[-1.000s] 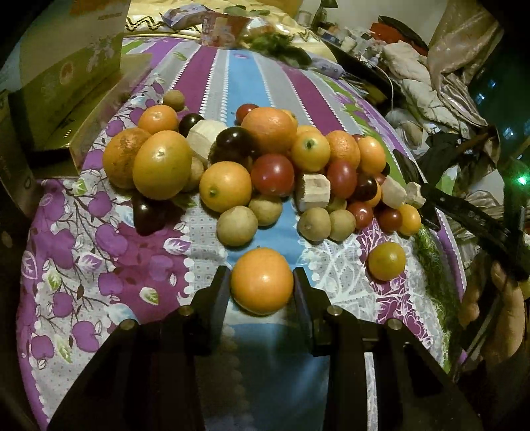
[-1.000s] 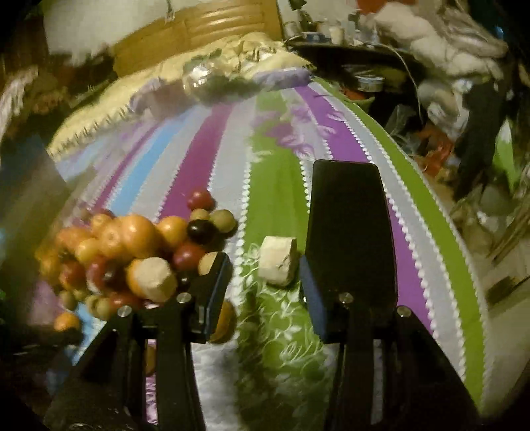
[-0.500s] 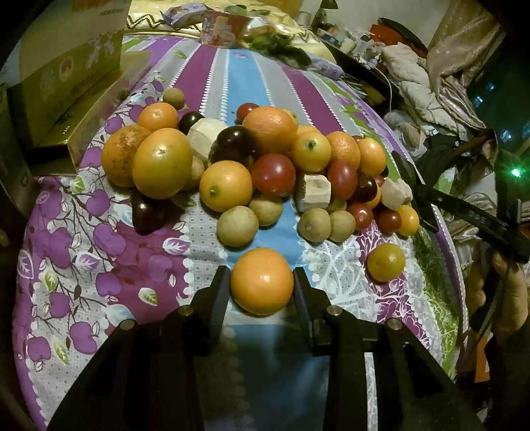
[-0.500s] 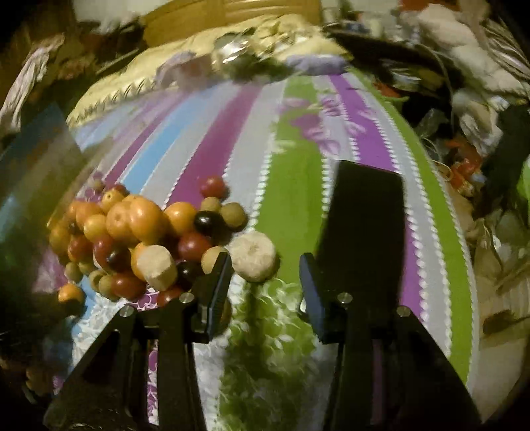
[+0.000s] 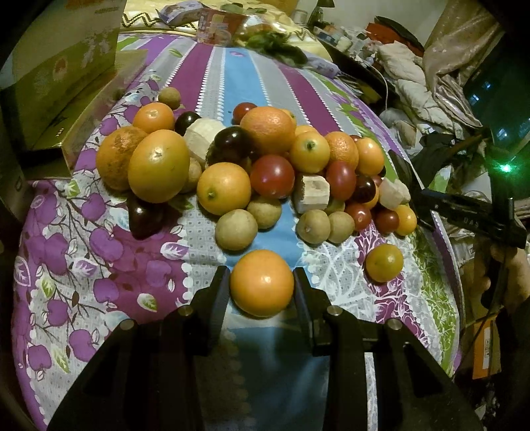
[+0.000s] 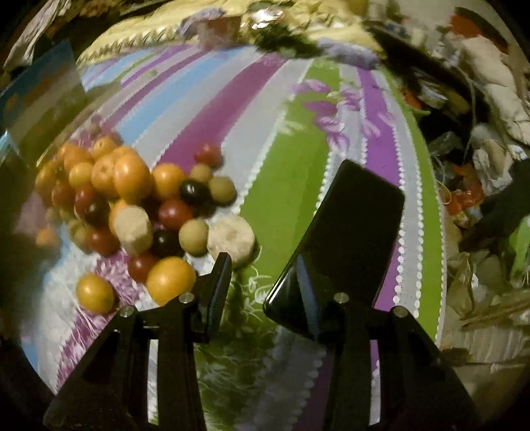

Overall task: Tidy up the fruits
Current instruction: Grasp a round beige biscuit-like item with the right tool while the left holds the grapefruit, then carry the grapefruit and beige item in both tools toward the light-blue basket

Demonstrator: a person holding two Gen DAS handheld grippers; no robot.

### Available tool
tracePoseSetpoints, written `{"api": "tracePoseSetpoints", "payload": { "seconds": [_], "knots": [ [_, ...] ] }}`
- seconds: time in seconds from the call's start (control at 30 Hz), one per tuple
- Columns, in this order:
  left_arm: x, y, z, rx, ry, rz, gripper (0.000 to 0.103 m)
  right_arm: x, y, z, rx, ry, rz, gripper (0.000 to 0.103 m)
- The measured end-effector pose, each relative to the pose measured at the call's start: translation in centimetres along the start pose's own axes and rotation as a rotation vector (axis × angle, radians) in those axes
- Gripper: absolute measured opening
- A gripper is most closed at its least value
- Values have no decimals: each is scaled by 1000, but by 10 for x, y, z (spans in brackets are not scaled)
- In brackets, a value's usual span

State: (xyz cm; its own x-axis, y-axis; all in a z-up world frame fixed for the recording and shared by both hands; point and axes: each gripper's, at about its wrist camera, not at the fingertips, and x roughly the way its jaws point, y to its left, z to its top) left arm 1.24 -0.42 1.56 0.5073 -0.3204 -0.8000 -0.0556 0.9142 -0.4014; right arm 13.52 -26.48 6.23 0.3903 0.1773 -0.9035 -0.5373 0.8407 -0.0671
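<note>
In the left wrist view my left gripper [image 5: 261, 285] is shut on an orange [image 5: 261, 282], held just above the striped floral cloth [image 5: 99, 252]. Behind it lies a pile of fruit [image 5: 251, 165]: oranges, red and dark tomatoes, brown longans and pale peeled chunks. A small orange [image 5: 384, 262] sits apart at the right. My right gripper [image 6: 261, 272] is open and empty; in the right wrist view the same pile [image 6: 132, 205] lies to its left, with a pale chunk [image 6: 231, 239] just beyond its left finger. The right gripper also shows in the left wrist view [image 5: 463, 212] at the far right.
A black phone [image 6: 344, 238] lies on the cloth by the right finger. A green and yellow carton [image 5: 59, 86] stands at the cloth's left edge. Snack packets [image 5: 212, 26] lie at the far end. Clothes and clutter [image 5: 430, 76] fill the right side past the edge.
The left gripper holds still with the orange. The right gripper has swung right and pulled back, so the pale chunk moved from between its fingers to beyond the left one.
</note>
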Motion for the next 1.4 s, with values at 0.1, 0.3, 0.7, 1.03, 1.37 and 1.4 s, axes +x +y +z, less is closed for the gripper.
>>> {"api": "tracePoseSetpoints", "payload": {
  "seconds": [0.1, 0.3, 0.7, 1.03, 1.37, 1.4],
  "knots": [
    [0, 1, 1, 1, 0, 2, 38, 7, 5, 2, -50, 19, 24, 41],
    [1, 1, 2, 4, 2, 3, 38, 11, 14, 4, -148, 37, 60, 41],
    [5, -10, 2, 45, -9, 38, 42, 32, 14, 13, -111, 7, 49, 41],
    [-1, -20, -3, 70, -61, 101, 38, -15, 20, -10, 168, -146, -55, 34],
    [-62, -51, 14, 104, -168, 166, 38, -79, 62, -32, 374, -230, -97, 34],
    [-69, -54, 15, 105, -176, 170, 38, -82, 68, -32, 373, -232, -93, 34]
  ]
}}
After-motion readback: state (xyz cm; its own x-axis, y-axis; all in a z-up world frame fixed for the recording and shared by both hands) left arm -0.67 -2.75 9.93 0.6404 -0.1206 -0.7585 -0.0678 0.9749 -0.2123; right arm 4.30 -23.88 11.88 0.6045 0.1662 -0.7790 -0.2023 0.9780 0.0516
